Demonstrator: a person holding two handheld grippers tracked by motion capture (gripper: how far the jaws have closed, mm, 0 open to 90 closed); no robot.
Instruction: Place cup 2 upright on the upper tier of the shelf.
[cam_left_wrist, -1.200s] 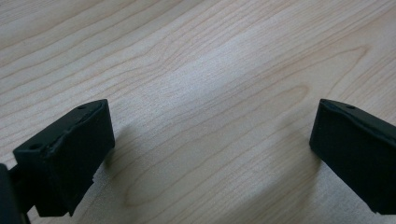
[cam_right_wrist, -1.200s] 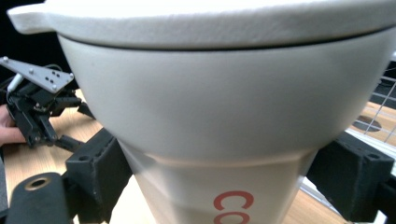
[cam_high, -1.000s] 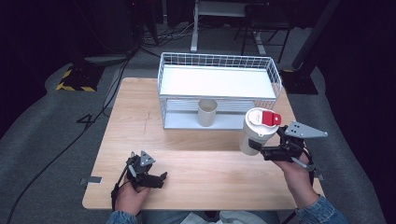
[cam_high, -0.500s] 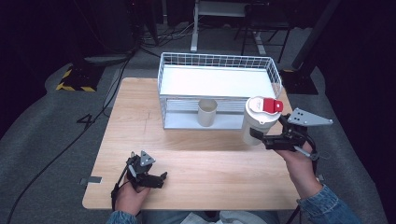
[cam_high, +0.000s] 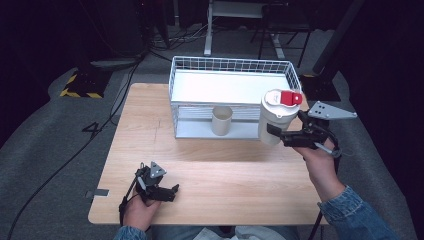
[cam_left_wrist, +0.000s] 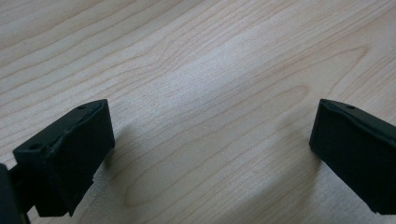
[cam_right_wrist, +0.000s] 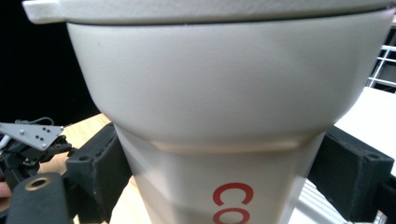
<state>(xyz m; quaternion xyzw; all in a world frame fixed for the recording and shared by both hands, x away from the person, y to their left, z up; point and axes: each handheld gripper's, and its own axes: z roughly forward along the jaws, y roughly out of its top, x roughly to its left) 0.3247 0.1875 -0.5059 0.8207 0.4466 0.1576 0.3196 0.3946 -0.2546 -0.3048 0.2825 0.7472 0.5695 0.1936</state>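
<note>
The wire basket (cam_high: 232, 95) and the beige cup (cam_high: 222, 120) at its front wall block the far half of the table (cam_high: 150, 130); the near half lies open.

This looks like a lab or recording studio set up for handling trials, not a home or a shop. A pale wooden worktop (cam_high: 215, 170) stands alone on grey carpet (cam_high: 45, 150), well beyond the fingers on every side, and the room around it is kept dark while the worktop is lit. Far ahead of the fingers, past the worktop's back edge, black cables (cam_high: 165, 37) trail over the floor near the white metal legs of a stand (cam_high: 210, 25). Out to the left lies a floor block with yellow-and-black hazard stripes (cam_high: 80, 86). A number four marked on the carpet (cam_high: 93, 129) sits beside the worktop's left edge, like a station mark.
</note>
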